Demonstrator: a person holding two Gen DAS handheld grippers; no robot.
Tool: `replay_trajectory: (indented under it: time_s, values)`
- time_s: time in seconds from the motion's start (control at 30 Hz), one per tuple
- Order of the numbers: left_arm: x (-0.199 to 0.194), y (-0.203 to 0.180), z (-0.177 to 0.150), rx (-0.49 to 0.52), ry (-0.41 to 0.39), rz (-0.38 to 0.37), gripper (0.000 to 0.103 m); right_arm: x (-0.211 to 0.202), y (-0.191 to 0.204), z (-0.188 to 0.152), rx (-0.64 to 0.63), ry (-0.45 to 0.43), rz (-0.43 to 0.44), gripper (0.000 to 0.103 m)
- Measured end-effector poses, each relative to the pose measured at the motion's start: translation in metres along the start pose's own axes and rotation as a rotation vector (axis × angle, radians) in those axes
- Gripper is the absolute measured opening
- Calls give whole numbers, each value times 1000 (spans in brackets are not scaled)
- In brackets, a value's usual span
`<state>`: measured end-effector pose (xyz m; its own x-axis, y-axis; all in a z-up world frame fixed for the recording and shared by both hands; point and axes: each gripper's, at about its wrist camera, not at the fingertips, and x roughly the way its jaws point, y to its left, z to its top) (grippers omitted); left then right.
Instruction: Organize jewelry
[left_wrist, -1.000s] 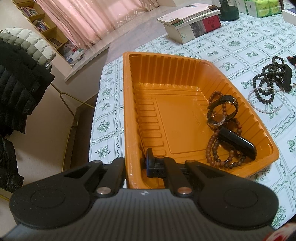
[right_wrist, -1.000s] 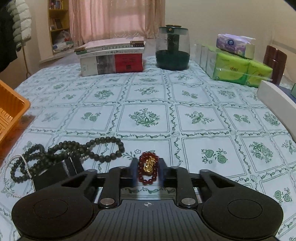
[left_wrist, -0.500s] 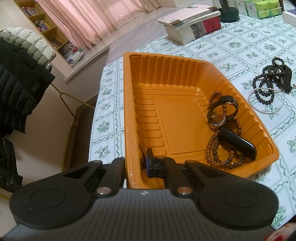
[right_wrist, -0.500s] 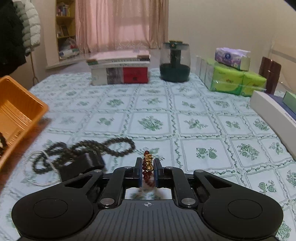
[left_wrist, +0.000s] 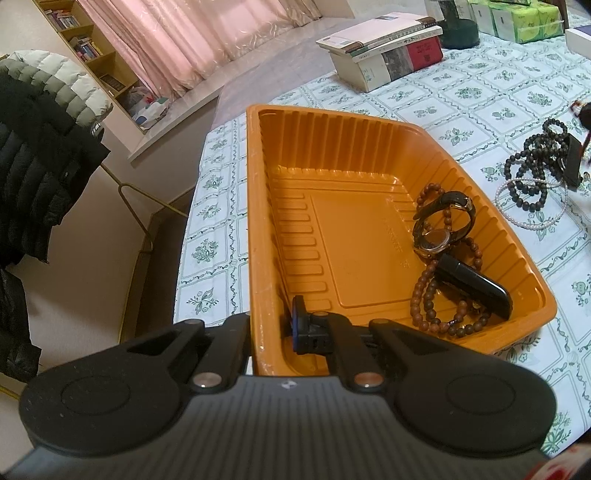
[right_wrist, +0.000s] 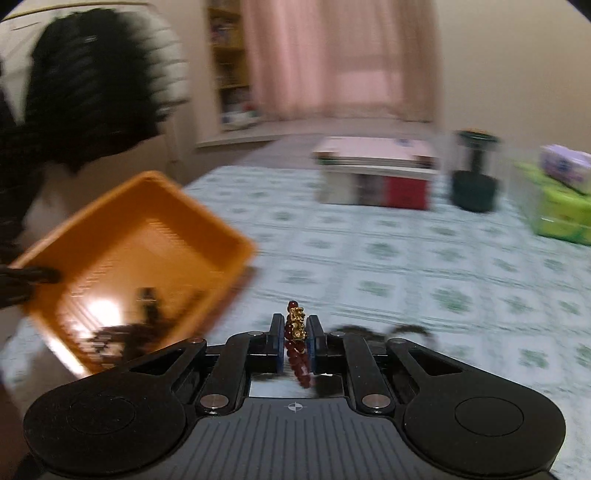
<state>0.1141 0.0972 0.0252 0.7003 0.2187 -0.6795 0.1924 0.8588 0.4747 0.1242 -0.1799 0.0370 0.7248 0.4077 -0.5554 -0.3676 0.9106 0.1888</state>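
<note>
Pinching the red bead bracelet (right_wrist: 295, 341), right gripper (right_wrist: 295, 343) at lower centre; left gripper (left_wrist: 271, 328) clamps orange tray (left_wrist: 258, 206) rim, lower left.

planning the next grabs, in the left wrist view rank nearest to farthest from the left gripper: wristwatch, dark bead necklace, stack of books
1. wristwatch, inside the orange tray that the left gripper clamps by the rim, right side.
2. dark bead necklace, on the tablecloth beyond the tray's right wall.
3. stack of books, far end of the table.
</note>
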Motion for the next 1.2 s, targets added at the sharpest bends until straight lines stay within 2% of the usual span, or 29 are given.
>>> replay_trajectory:
  time_s: [0.2, 0.4, 0.6, 0.93, 1.0, 1.07, 1.1, 1.2]
  values:
    - [1, 0, 0, -3, -3, -2, 4, 22, 55, 13, -45, 23, 185, 12]
    - [1, 0, 0, -7, -5, -6, 4, 42, 98, 20, -124, 30, 282, 12]
    - [1, 2, -1, -13, -7, -12, 4, 65, 117, 20, -163, 65, 317, 12]
    - [2, 2, -1, -15, -8, -15, 5, 79, 130, 20, -183, 99, 342, 12]
    - [2, 2, -1, -15, -8, -15, 4, 81, 130, 20, -182, 113, 350, 15]
    - [2, 2, -1, -16, -8, -15, 4, 79, 127, 19, -163, 108, 347, 35]
    - [3, 2, -1, -16, -8, -15, 4, 78, 124, 18, -155, 104, 341, 38]
    - [3, 2, -1, -16, -8, -16, 4, 69, 112, 14, -124, 92, 312, 40]
